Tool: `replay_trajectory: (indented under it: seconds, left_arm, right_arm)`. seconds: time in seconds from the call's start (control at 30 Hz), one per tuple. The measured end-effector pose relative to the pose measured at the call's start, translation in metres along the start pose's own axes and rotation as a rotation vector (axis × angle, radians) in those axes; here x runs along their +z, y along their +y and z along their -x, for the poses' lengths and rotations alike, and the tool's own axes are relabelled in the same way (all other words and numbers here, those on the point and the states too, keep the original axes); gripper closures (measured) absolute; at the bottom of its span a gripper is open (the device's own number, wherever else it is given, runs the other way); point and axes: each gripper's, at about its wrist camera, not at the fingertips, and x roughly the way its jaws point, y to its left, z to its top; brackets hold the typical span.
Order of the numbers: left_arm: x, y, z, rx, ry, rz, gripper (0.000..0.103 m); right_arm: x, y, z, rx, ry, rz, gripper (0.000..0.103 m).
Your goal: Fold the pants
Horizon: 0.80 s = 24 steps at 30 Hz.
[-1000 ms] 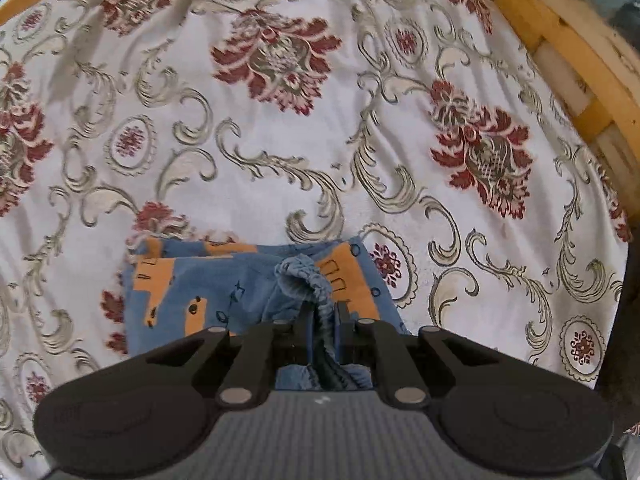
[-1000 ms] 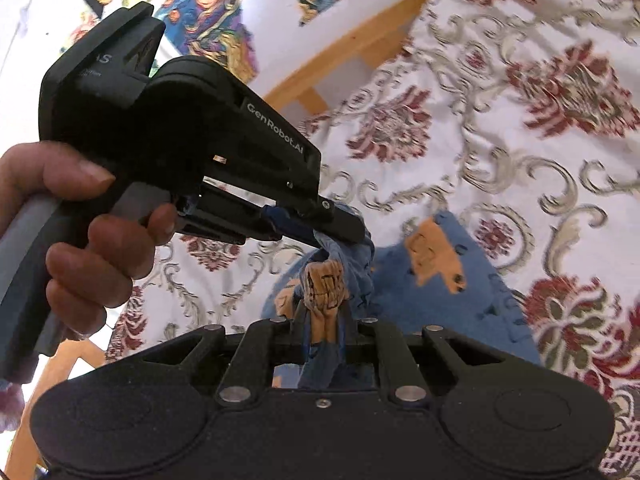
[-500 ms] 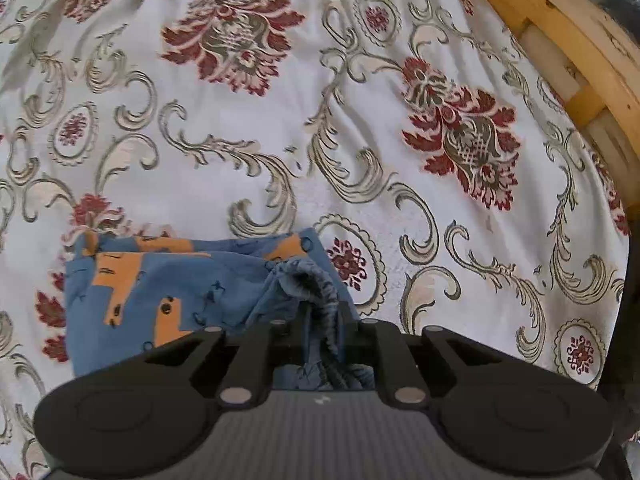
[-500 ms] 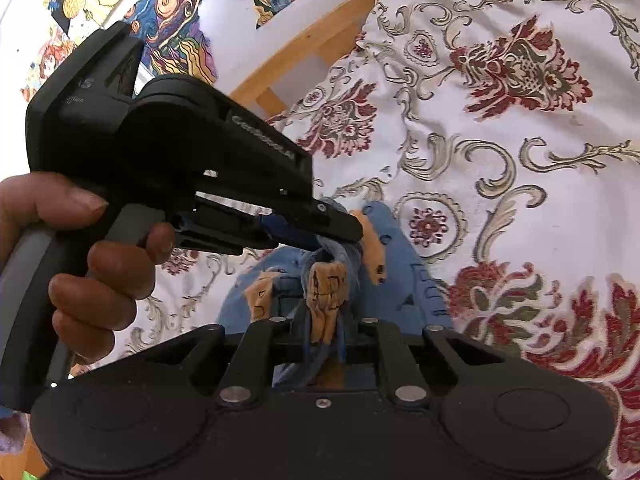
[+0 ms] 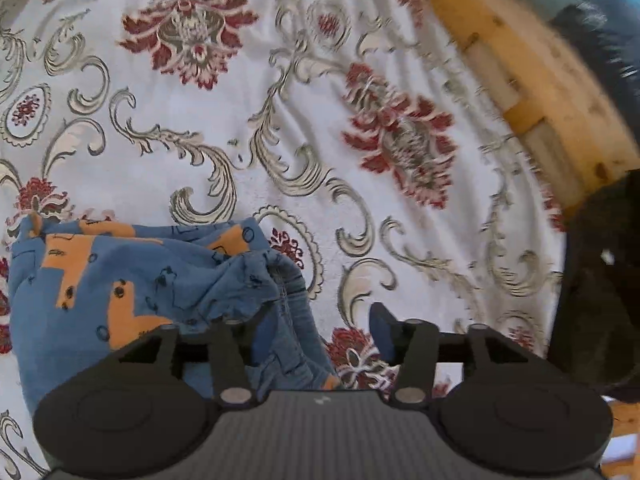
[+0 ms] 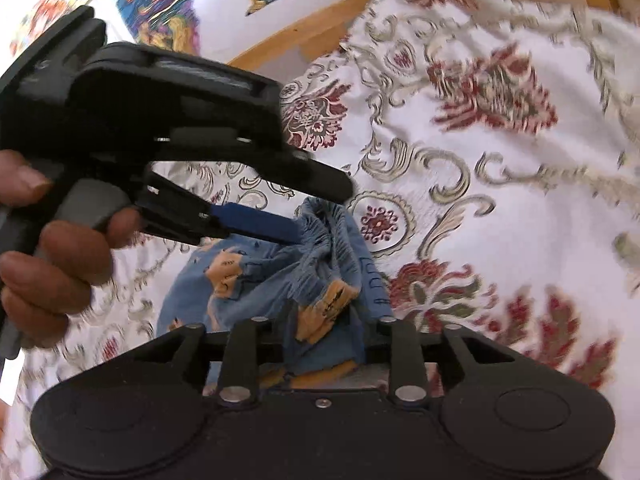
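Observation:
The blue pants with orange patches (image 5: 120, 280) lie folded in a small bundle on the flowered bedspread (image 5: 240, 100). My left gripper (image 5: 320, 328) is open, its jaws spread wide, with the gathered waistband (image 5: 288, 292) lying loose between them. In the right wrist view the pants (image 6: 280, 272) lie just ahead. My right gripper (image 6: 324, 320) has opened, and a fold of cloth still rests between its fingers. The left gripper (image 6: 316, 208) shows there from the side, held by a hand, its blue-padded finger (image 6: 256, 222) resting over the waistband.
The wooden bed frame (image 5: 532, 92) runs along the right edge in the left wrist view and along the far side (image 6: 304, 36) in the right wrist view. A wall with colourful pictures (image 6: 160, 8) lies beyond. A dark object (image 5: 600, 280) sits at the right.
Both grippers have opened and let go of the pants, which now rest lower on the bedspread. The left gripper's jaws have spread wide.

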Motion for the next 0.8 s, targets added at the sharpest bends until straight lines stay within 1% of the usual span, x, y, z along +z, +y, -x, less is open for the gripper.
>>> replay_trajectory:
  seconds: [0.03, 0.07, 0.13, 0.2, 0.27, 0.3, 0.33, 0.37, 0.43, 0.47, 0.5, 0.57, 0.6, 0.63, 0.7, 0.73, 0.77, 0.8]
  left_arm:
    - [-0.004, 0.004, 0.009, -0.018, -0.025, -0.010, 0.040]
    - [-0.008, 0.008, 0.015, -0.020, -0.045, -0.019, 0.038]
    - [-0.018, 0.017, 0.030, -0.004, -0.096, -0.043, 0.032]
    - [-0.031, 0.026, 0.042, 0.018, -0.140, -0.061, 0.029]
    - [-0.044, 0.037, 0.052, 0.038, -0.182, -0.068, 0.027]
    - [-0.050, 0.042, 0.055, 0.049, -0.198, -0.076, 0.024]
    - [-0.058, 0.045, 0.059, 0.068, -0.214, -0.094, 0.021]
    - [-0.065, 0.047, 0.062, 0.082, -0.227, -0.121, 0.021]
    - [-0.082, 0.047, 0.062, 0.105, -0.244, -0.193, 0.021]
    - [-0.090, 0.045, 0.059, 0.117, -0.244, -0.232, 0.021]
    - [-0.097, 0.043, 0.056, 0.128, -0.243, -0.270, 0.022]
    - [-0.110, 0.038, 0.045, 0.165, -0.234, -0.347, 0.025]
    - [-0.115, 0.036, 0.040, 0.180, -0.223, -0.374, 0.030]
    - [-0.121, 0.034, 0.034, 0.192, -0.210, -0.398, 0.035]
    - [-0.129, 0.031, 0.025, 0.208, -0.198, -0.446, 0.038]
    - [-0.132, 0.030, 0.023, 0.216, -0.199, -0.461, 0.039]
    - [-0.134, 0.028, 0.022, 0.225, -0.202, -0.474, 0.040]
    - [-0.135, 0.027, 0.022, 0.227, -0.208, -0.479, 0.044]
  right_arm:
    - [0.000, 0.001, 0.006, -0.014, -0.006, 0.038, 0.062]
    - [0.000, 0.000, 0.010, -0.025, -0.014, 0.068, 0.058]
    - [0.003, 0.000, 0.018, -0.048, -0.029, 0.126, 0.053]
    - [0.009, -0.002, 0.021, -0.060, -0.039, 0.176, 0.042]
    - [0.015, -0.005, 0.021, -0.055, -0.039, 0.211, 0.035]
    - [0.019, -0.008, 0.021, -0.048, -0.034, 0.230, 0.032]
    - [0.023, -0.011, 0.019, -0.033, -0.023, 0.252, 0.031]
    - [0.027, -0.014, 0.016, -0.019, -0.011, 0.270, 0.031]
    - [0.036, -0.018, 0.009, 0.016, 0.034, 0.309, 0.032]
    - [0.041, -0.020, 0.005, 0.040, 0.065, 0.317, 0.035]
    - [0.047, -0.022, 0.000, 0.070, 0.099, 0.319, 0.043]
    - [0.054, -0.019, -0.006, 0.098, 0.143, 0.335, 0.049]
    - [0.057, -0.016, -0.009, 0.114, 0.165, 0.354, 0.053]
    - [0.059, -0.013, -0.012, 0.125, 0.181, 0.368, 0.055]
    - [0.062, -0.005, -0.018, 0.142, 0.215, 0.391, 0.055]
    - [0.062, -0.001, -0.025, 0.132, 0.245, 0.404, 0.056]
    - [0.060, 0.002, -0.027, 0.127, 0.253, 0.409, 0.058]
    - [0.059, 0.003, -0.030, 0.134, 0.259, 0.412, 0.066]
